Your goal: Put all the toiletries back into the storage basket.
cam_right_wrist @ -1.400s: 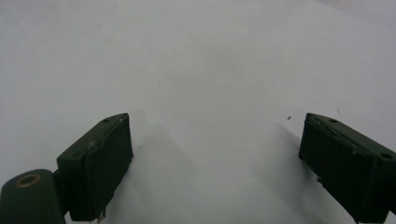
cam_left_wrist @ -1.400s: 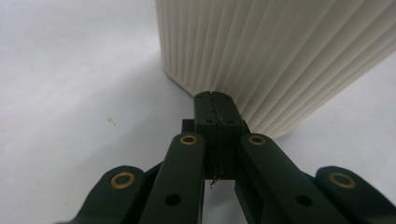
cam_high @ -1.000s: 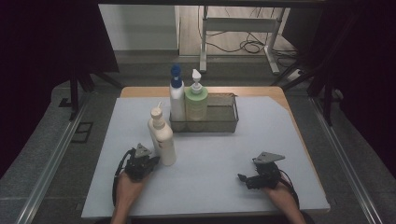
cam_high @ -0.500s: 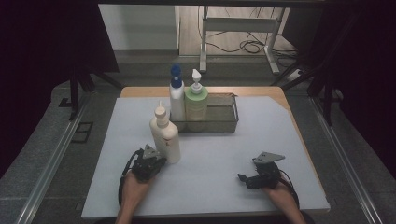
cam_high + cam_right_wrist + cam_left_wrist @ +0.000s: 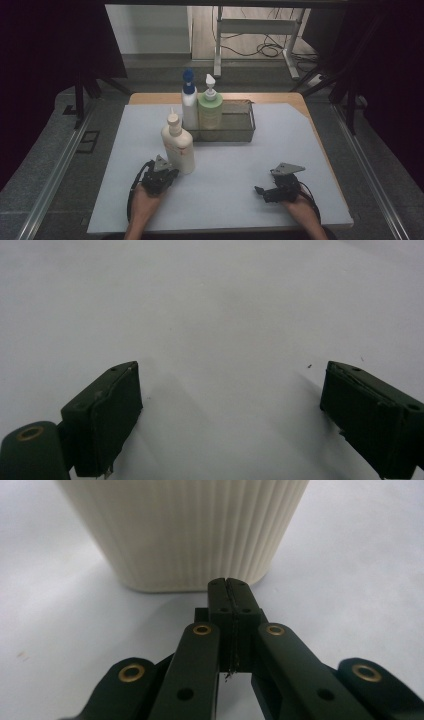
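I am looking down from the high view at the near edge of the table [image 5: 125, 200], where my left gripper [image 5: 167, 176] is resting toward the near-left corner and my right gripper [image 5: 260, 190] is resting toward the near-right one, well apart. From up here I cannot tell how either pair of jaws is standing; the gripper views are giving me that.

The left gripper view is showing my left gripper [image 5: 227, 585] with its jaws pressed together, nothing between them, tips pointing at the foot of the cream bottle [image 5: 185, 530] and sitting just beside it; whether they are touching it I cannot tell. This close view is showing fine vertical ribs on the bottle's wall, which the high view is not resolving.

The right gripper view is showing my right gripper [image 5: 230, 400] with its jaws spread wide over bare table [image 5: 210, 305], holding nothing.

Back in the high view, the bottle [image 5: 178, 145] is standing upright just beyond my left gripper, left of the table's middle, its cap and a label on its front showing here. Farther on, near the far edge, a wire basket [image 5: 235, 131] is holding a white bottle with a blue top [image 5: 189, 102] and a green pump bottle [image 5: 210, 109], both upright at its left end.
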The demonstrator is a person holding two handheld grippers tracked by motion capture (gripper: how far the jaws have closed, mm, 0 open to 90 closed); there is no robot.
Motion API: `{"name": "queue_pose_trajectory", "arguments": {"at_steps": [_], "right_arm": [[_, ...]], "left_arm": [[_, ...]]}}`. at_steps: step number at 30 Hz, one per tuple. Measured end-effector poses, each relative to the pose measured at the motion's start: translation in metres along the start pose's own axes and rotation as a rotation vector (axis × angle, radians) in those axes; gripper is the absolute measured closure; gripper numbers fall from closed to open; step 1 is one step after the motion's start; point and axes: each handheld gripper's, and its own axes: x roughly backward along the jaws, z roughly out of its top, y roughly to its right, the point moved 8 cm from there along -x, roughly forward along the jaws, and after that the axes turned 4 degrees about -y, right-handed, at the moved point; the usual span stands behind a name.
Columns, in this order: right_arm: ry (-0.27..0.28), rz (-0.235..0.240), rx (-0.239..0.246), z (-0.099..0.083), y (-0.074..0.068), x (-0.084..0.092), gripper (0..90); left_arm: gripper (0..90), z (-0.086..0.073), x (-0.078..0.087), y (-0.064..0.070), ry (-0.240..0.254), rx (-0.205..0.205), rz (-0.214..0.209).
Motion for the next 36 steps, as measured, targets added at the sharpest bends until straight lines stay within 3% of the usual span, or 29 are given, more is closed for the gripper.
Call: {"name": "queue_pose_trajectory", "arguments": {"at_steps": [2,8,21,28,36], "right_arm": [[-0.001,0.0,0.0,0.0,0.0,0.0,9.3],[-0.004,-0.001,0.0,0.0,0.0,0.0,9.3],[-0.001,0.006,0.004,0.004,-0.002,0.004,9.1],[0.005,0.022,0.024,0.011,-0.009,0.007,8.8],[0.015,0.061,0.041,0.023,-0.021,0.008,7.0]], "left_arm": [[88.2,-0.002,0.004,-0.002,0.012,0.006,0.018],[69.0,-0.01,0.007,-0.005,0.015,0.013,0.051],[26.2,-0.02,0.006,0.001,-0.011,0.037,0.05],[14.7,-0.024,0.001,0.004,-0.042,0.019,0.06],[13.4,-0.025,0.0,0.004,-0.04,0.028,0.053]]}}
